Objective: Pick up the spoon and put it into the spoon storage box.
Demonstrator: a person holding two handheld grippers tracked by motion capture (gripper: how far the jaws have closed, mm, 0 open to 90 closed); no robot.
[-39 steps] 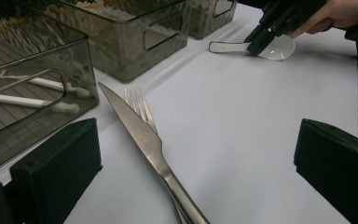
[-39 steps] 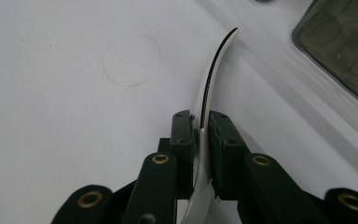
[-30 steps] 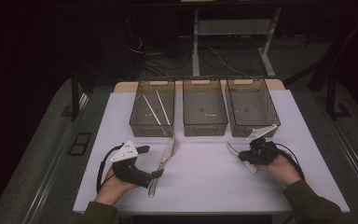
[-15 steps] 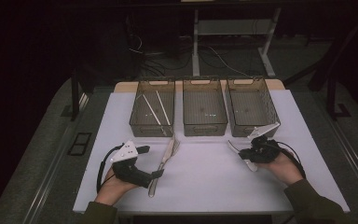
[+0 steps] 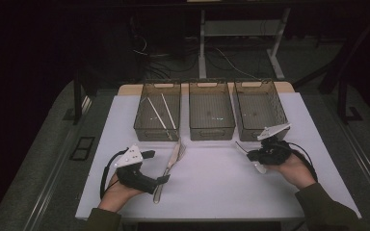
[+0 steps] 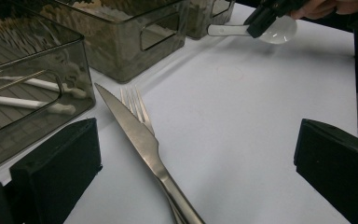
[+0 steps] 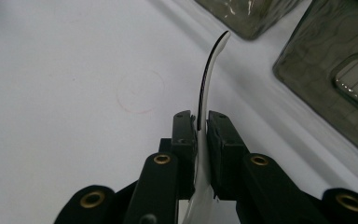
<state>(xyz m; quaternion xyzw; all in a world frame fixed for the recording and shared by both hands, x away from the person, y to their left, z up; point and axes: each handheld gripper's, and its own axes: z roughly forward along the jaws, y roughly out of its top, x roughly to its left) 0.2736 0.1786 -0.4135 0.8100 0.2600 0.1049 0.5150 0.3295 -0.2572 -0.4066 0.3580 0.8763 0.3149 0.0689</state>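
A steel knife and a fork lie side by side on the white table, tips toward the bins. My left gripper rests just left of them, open, with the knife and fork lying between its jaws and apart from the pads. At the right, my right gripper is shut on a white spoon, held just above the table. The spoon's curved handle sticks out past the closed jaws of the right gripper. Its bowl shows in the left gripper view.
Three smoky clear bins stand in a row at the back: the left bin holds two white sticks, the middle bin and the right bin look empty. Dark floor, cables and a desk frame lie beyond the table.
The right hand has shifted only slightly with the spoon still in its jaws. The left hand, knife and fork stay where they were.
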